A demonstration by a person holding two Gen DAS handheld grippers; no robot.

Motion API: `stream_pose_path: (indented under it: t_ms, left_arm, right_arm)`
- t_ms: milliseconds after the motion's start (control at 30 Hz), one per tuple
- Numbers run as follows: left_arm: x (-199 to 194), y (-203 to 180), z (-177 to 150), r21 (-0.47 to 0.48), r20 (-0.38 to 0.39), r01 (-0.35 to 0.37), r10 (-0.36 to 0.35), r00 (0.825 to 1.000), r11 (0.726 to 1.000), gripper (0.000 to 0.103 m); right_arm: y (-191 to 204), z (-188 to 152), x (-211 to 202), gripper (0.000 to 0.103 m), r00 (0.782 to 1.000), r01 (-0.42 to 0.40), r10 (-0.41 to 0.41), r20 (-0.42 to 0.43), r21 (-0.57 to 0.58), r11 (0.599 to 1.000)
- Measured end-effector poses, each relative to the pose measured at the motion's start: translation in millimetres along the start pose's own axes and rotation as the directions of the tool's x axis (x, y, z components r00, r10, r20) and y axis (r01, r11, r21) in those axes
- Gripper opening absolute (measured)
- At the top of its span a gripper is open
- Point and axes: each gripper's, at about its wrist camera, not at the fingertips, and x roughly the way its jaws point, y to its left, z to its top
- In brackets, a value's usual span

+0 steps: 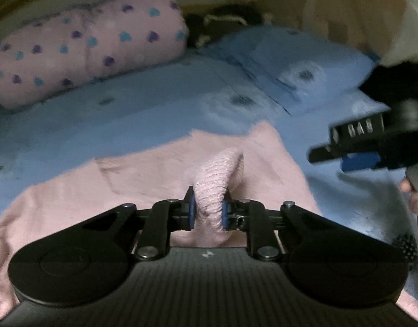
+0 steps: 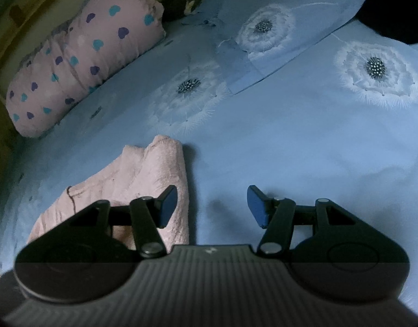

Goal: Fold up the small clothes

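A small pink knit garment (image 1: 143, 174) lies on the blue bed sheet (image 1: 127, 114). My left gripper (image 1: 207, 212) is shut on a ribbed cuff (image 1: 217, 174) of this garment and holds it raised above the rest of the cloth. In the right wrist view the garment (image 2: 143, 179) lies at the lower left, partly folded. My right gripper (image 2: 211, 207) is open and empty, just right of the garment's edge and above the sheet (image 2: 304, 150). It also shows in the left wrist view (image 1: 353, 152) at the right, blurred.
A pink pillow with blue and purple hearts (image 1: 81, 51) (image 2: 81, 57) lies at the far left. A blue dandelion-print pillow (image 1: 296, 62) (image 2: 271, 27) lies behind. A dark cloth (image 2: 394, 8) sits at the far right. The person's fingers (image 1: 416, 201) show at the right edge.
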Motion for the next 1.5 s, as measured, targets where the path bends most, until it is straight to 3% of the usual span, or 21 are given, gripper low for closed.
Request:
stream_pose_path:
  t_ms: [233, 367, 533, 667, 833, 1100, 1167, 1267, 1400, 1500]
  left_arm:
    - [-32.9, 70.9, -7.8, -0.068, 0.012, -0.135, 0.137, 0.991, 0.988, 0.021]
    - [-42.9, 111.4, -27.7, -0.109, -0.029, -0.196, 0.194, 0.98, 0.974, 0.021]
    - [-45.0, 159.0, -51.5, -0.202, -0.095, -0.268, 0.253, 0.963, 0.942, 0.022]
    - [-50.2, 193.6, -58.2, -0.277, -0.106, -0.253, 0.232, 0.967, 0.927, 0.022]
    - [-60.4, 213.6, -57.7, -0.302, -0.092, -0.262, 0.245, 0.965, 0.917, 0.032]
    - [-72.4, 224.3, -52.1, -0.313, -0.034, -0.115, 0.11, 0.993, 0.943, 0.071]
    - [-63.8, 223.6, -50.4, -0.319, -0.042, -0.107, 0.099, 0.994, 0.942, 0.071]
    - [-44.8, 222.9, -51.4, -0.336, -0.084, -0.161, 0.141, 0.987, 0.928, 0.071]
    - [-31.4, 229.0, -60.3, -0.353, -0.082, -0.199, 0.181, 0.98, 0.914, 0.071]
    - [-28.0, 235.8, -67.6, -0.4, -0.094, -0.231, 0.211, 0.973, 0.887, 0.071]
  right_arm:
    - [11.9, -3.1, 3.4, 0.059, 1.0, 0.027, -0.026, 0.007, -0.049, 0.998]
    - [17.4, -4.2, 1.9, 0.059, 0.999, 0.027, -0.026, 0.032, -0.052, 0.998]
    - [29.0, -8.4, 11.2, 0.059, 0.999, 0.038, -0.037, 0.004, -0.091, 0.995]
    - [38.4, -13.4, 15.3, 0.059, 0.998, 0.066, -0.065, 0.008, -0.154, 0.986]
    - [41.0, -16.0, 21.8, 0.059, 0.995, 0.104, -0.104, 0.009, -0.173, 0.979]
    - [48.8, -17.6, 32.8, 0.059, 0.994, 0.106, -0.106, 0.006, -0.169, 0.98]
    - [52.2, -19.0, 36.8, 0.059, 0.995, 0.099, -0.097, 0.018, -0.189, 0.977]
    - [61.3, -21.0, 46.4, 0.059, 0.995, 0.099, -0.092, 0.04, -0.259, 0.961]
    - [73.1, -23.5, 53.4, 0.059, 0.992, 0.119, -0.09, 0.092, -0.394, 0.911]
    - [73.5, -18.7, 58.7, 0.059, 0.993, 0.093, -0.056, 0.105, -0.4, 0.912]
